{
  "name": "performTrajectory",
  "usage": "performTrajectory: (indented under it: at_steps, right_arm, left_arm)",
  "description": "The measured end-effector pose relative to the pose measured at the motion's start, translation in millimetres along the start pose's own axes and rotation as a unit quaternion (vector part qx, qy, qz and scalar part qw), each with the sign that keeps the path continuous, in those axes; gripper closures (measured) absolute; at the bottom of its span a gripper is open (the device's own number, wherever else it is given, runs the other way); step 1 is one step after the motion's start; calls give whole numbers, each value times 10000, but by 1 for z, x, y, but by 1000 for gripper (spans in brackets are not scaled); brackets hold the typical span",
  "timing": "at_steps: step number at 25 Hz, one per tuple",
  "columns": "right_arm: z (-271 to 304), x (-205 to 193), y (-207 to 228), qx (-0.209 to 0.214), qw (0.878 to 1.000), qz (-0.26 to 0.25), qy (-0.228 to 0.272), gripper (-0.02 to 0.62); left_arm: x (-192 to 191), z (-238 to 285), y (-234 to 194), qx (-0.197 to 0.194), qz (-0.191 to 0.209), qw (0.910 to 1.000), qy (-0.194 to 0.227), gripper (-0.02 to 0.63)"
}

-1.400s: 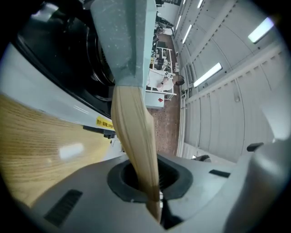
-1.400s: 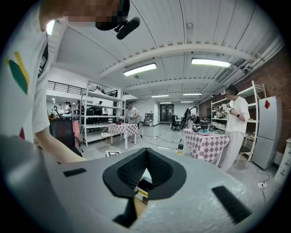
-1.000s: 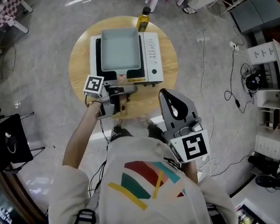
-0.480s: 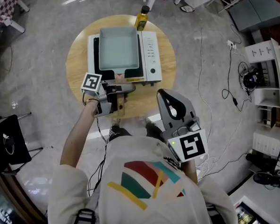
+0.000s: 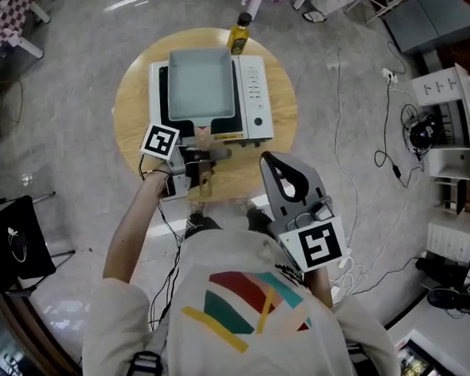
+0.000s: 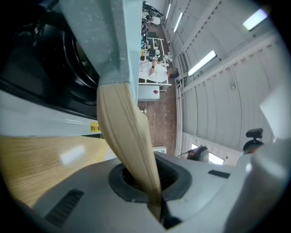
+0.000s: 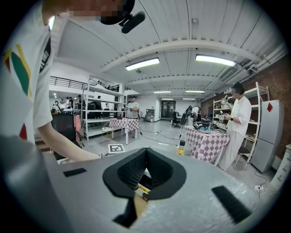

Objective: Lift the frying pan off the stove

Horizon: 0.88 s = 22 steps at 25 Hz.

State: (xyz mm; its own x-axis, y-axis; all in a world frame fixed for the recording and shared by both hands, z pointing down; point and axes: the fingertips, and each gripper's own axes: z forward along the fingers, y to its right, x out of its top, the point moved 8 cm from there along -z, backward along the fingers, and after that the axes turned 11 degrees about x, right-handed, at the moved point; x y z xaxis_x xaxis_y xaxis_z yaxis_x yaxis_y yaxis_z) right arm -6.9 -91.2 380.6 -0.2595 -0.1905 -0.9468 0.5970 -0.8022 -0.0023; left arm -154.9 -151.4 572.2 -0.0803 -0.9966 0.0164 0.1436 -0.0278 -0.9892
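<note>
A pale blue-grey rectangular frying pan [image 5: 201, 82] sits on the white stove [image 5: 255, 94], with its wooden handle [image 5: 203, 133] pointing toward me. My left gripper [image 5: 209, 153] is shut on that handle. In the left gripper view the handle [image 6: 125, 136] runs from the pan [image 6: 113, 41] down into the closed left gripper [image 6: 154, 200]. My right gripper [image 5: 275, 162] hangs near my chest, short of the table, with its jaws together and nothing between them. In its own view the right gripper [image 7: 146, 152] points across the room.
The stove stands on a small round wooden table [image 5: 131, 110]. A yellow bottle [image 5: 239, 33] stands at the table's far edge behind the stove. Cables lie on the grey floor [image 5: 348, 97] to the right. A black chair [image 5: 16, 240] is at the left.
</note>
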Motion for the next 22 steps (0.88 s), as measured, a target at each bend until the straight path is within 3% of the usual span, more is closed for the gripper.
performTrajectory:
  at_steps: [3, 9, 16, 22]
  right_arm:
    - [1, -1, 0, 16, 10000, -15, -2, 601]
    - [0, -3, 0, -23, 10000, 1, -40, 601]
    - [-7, -4, 5, -93, 9999, 26, 88, 601]
    - [-3, -1, 8, -186, 9997, -73, 157, 601]
  left_arm:
    - [1, -1, -4, -254, -83, 9996, 93, 601]
    - [1, -1, -1, 88, 174, 9998, -48, 601]
    - [2, -2, 8, 147, 295, 9994, -82, 600]
    - [6, -10, 19, 165, 530, 9982, 206, 600]
